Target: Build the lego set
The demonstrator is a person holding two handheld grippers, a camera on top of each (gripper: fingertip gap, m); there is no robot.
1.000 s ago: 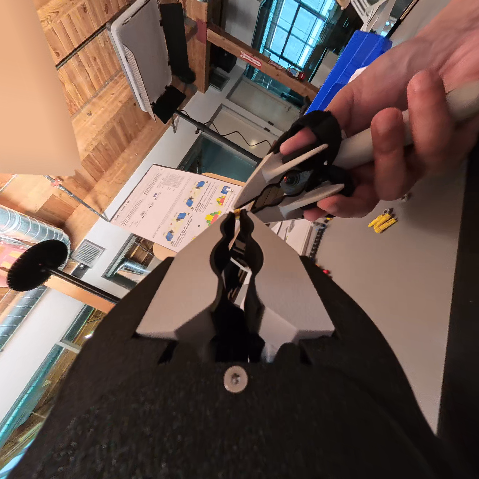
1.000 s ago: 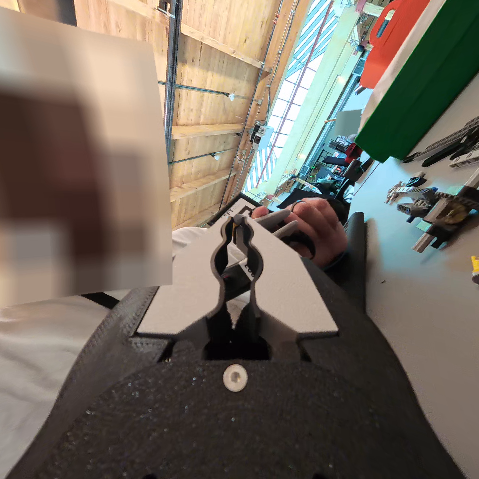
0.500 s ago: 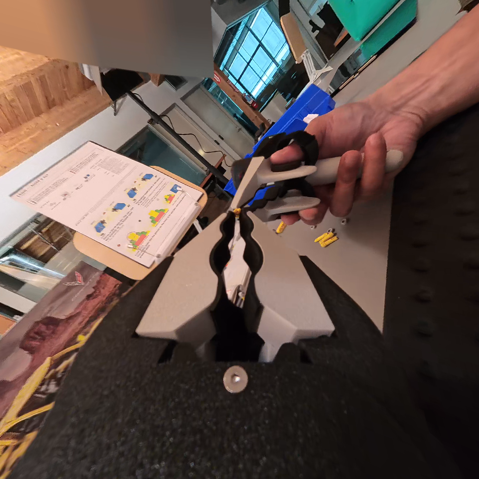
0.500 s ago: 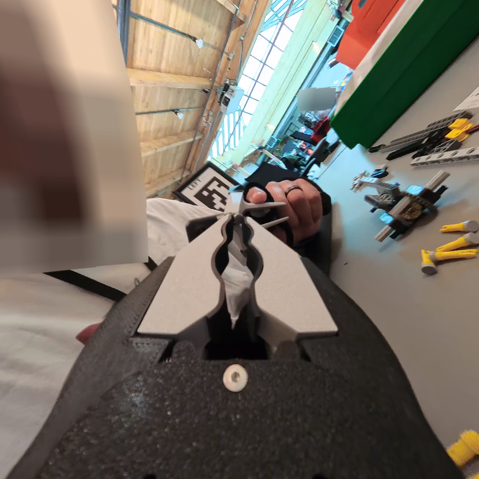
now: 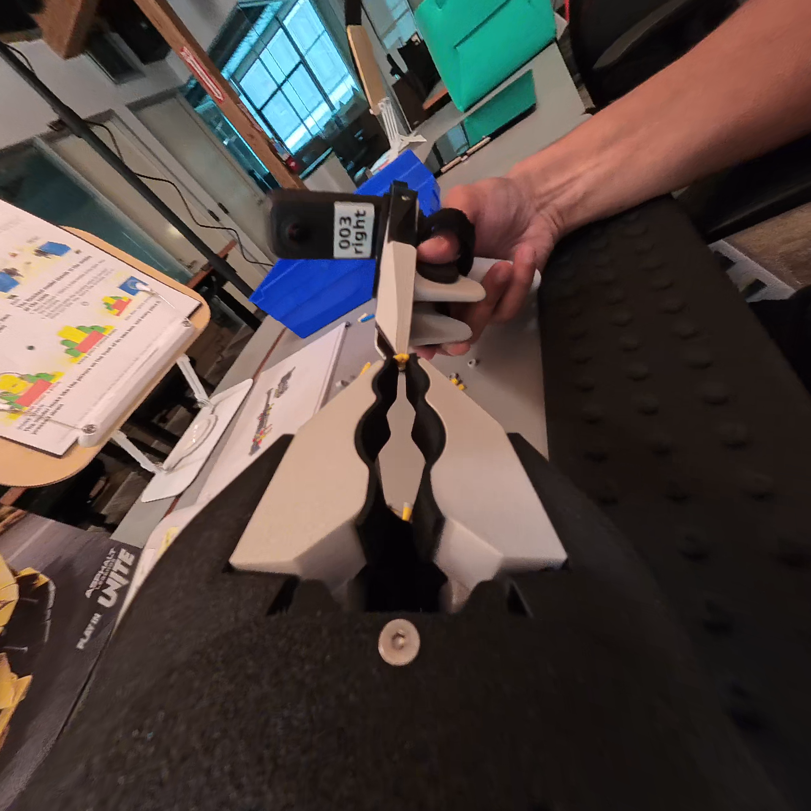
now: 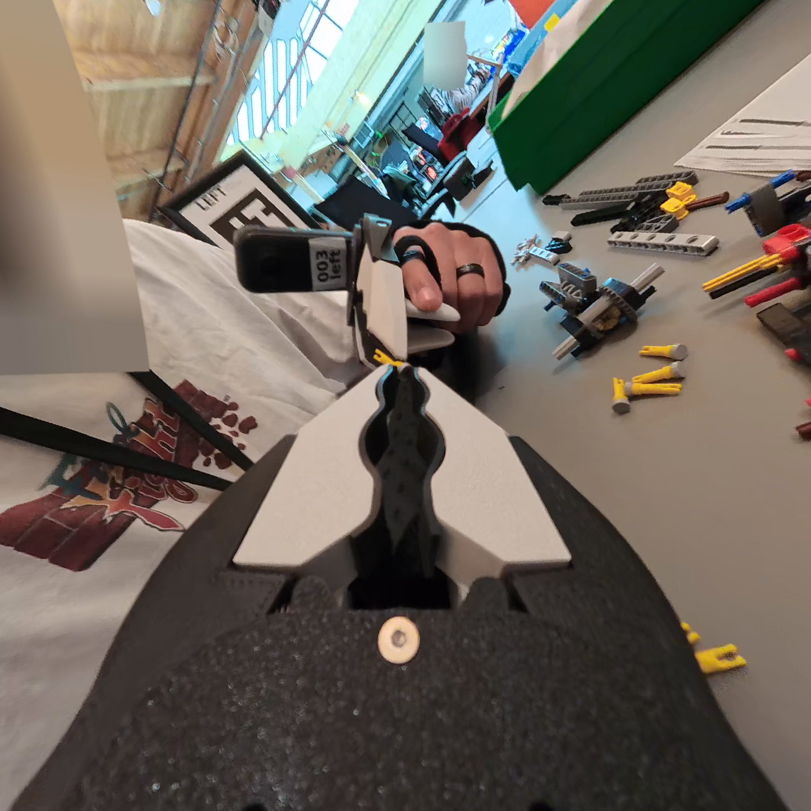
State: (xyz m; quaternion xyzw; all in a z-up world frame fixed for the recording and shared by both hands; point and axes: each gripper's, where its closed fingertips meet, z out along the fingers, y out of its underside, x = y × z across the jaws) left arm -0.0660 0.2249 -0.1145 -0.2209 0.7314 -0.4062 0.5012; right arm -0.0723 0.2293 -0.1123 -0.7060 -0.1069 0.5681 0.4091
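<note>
While my two grippers meet tip to tip above the grey tabletop [image 6: 570, 504], the whole move turns on one small yellow lego pin [image 5: 400, 358] caught between them. My left gripper [image 5: 400, 366] has its pale fingers pressed together on the pin at its very tip, at twelve o'clock in the left wrist view. My right gripper [image 6: 397, 371] noses up to the same piece; whether its fingers actually pinch the pin or only touch it I cannot tell. In the right wrist view the pin's long axis runs roughly from nine to three o'clock, across my right fingers, so I judge the left holds and the right must push or take. A blue plastic bin [image 5: 324, 289] sits at eleven o'clock beyond; its contents are hidden. Loose yellow-and-grey axle pieces [image 6: 649, 373] lie at two o'clock, well apart.
</note>
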